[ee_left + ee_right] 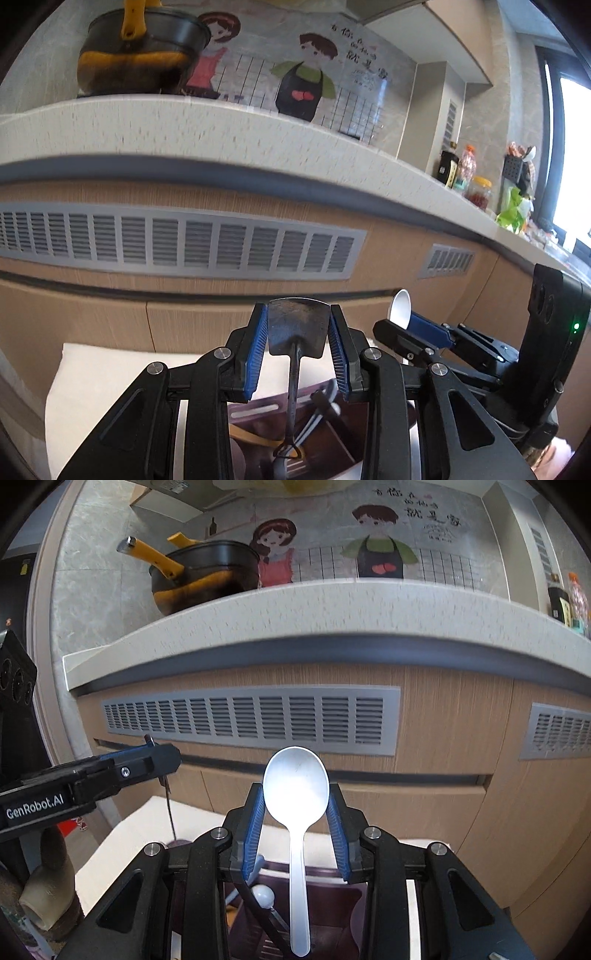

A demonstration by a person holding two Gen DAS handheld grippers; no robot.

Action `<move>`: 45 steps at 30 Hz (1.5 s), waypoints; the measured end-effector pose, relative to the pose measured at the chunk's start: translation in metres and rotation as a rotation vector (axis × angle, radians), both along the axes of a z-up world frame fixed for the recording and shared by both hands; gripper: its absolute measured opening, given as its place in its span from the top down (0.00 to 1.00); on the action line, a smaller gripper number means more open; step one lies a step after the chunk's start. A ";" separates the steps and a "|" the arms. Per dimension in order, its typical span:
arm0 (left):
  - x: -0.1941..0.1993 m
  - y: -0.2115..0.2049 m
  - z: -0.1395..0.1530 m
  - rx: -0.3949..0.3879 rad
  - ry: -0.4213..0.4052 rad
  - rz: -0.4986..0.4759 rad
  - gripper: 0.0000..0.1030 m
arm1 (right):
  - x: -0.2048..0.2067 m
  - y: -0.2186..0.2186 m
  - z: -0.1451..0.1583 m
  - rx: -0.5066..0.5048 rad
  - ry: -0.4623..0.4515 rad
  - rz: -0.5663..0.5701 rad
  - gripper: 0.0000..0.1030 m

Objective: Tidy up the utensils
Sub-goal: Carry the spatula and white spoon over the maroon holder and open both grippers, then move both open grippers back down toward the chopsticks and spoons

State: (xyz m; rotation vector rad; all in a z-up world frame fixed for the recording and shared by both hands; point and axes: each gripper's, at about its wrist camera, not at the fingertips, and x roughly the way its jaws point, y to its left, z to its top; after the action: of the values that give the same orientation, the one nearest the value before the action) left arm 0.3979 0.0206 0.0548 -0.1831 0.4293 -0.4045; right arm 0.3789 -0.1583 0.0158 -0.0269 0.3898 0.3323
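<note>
A dark metal spatula (297,328) hangs handle-down, its blade pinched between the blue pads of my left gripper (298,314), which is shut on it. The white plastic spoon (298,867) also hangs handle-down, with my right gripper (295,794) shut on its bowl. Both are held above a dark purple utensil holder (332,897) that has several utensils in it and stands on a white surface (110,373). In the left wrist view the right gripper (406,325) with the spoon (400,308) is just to the right. The left gripper (162,757) shows at the left of the right wrist view.
A speckled countertop edge (221,125) runs across ahead, above wood cabinet fronts with a grey vent grille (258,720). On the counter stand a black pot with a yellow handle (207,572) and bottles and jars (465,170) at the right.
</note>
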 end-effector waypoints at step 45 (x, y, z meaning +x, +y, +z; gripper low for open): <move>-0.196 0.084 -0.143 0.240 0.445 0.427 0.08 | -0.176 0.069 -0.131 -0.225 0.540 0.096 0.67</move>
State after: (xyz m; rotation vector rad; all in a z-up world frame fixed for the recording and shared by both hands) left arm 0.2021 0.1046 -0.0882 -0.1255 0.8511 0.1158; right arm 0.2032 -0.0893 -0.1153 -0.1790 0.9629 0.3875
